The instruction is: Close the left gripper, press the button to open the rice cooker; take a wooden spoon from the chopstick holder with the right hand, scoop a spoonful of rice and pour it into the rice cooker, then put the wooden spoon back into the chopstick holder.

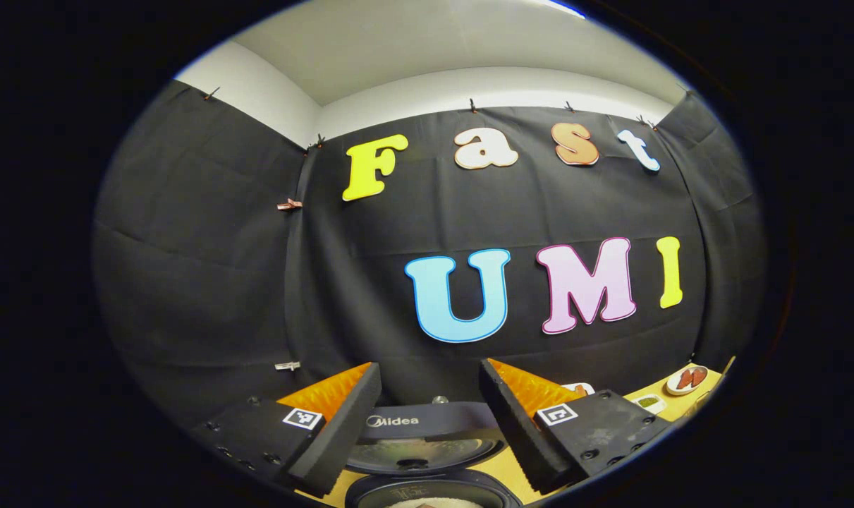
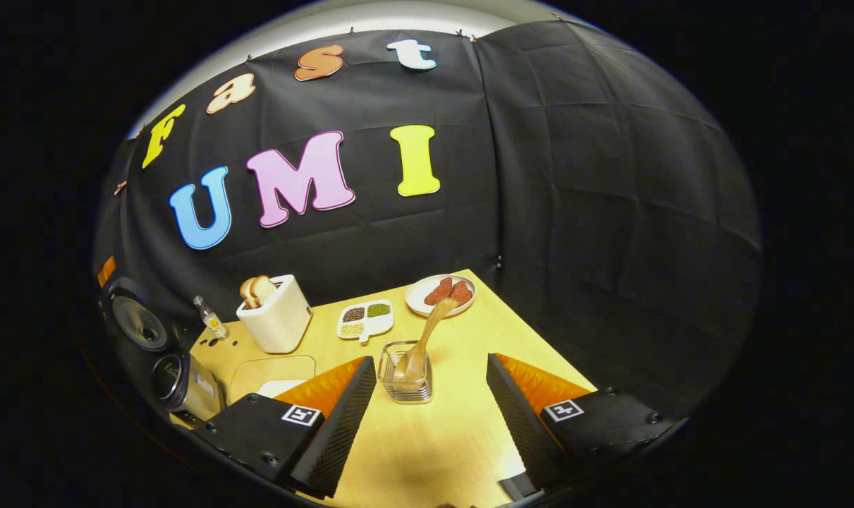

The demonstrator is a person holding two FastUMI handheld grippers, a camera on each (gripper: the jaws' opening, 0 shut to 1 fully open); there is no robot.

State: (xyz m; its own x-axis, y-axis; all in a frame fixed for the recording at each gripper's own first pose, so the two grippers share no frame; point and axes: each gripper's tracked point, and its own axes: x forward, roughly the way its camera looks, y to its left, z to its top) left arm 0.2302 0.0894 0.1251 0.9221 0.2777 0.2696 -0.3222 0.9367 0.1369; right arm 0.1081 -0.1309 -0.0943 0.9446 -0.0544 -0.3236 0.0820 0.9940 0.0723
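In the left gripper view my left gripper is open and holds nothing, hovering just above the rice cooker. The cooker's lid stands raised and the inner pot rim shows below it. In the right gripper view the wooden spoon leans in the clear chopstick holder, handle up and tilted right. My right gripper is open, with the holder in the gap between its fingers and nearer the left one. The rice cooker stands at the far left with its lid up.
A clear container with white rice sits beside the cooker. Behind it are a white toaster with bread, a small bottle, a divided dish of grains and a plate of red slices. The wooden table's right edge runs close by.
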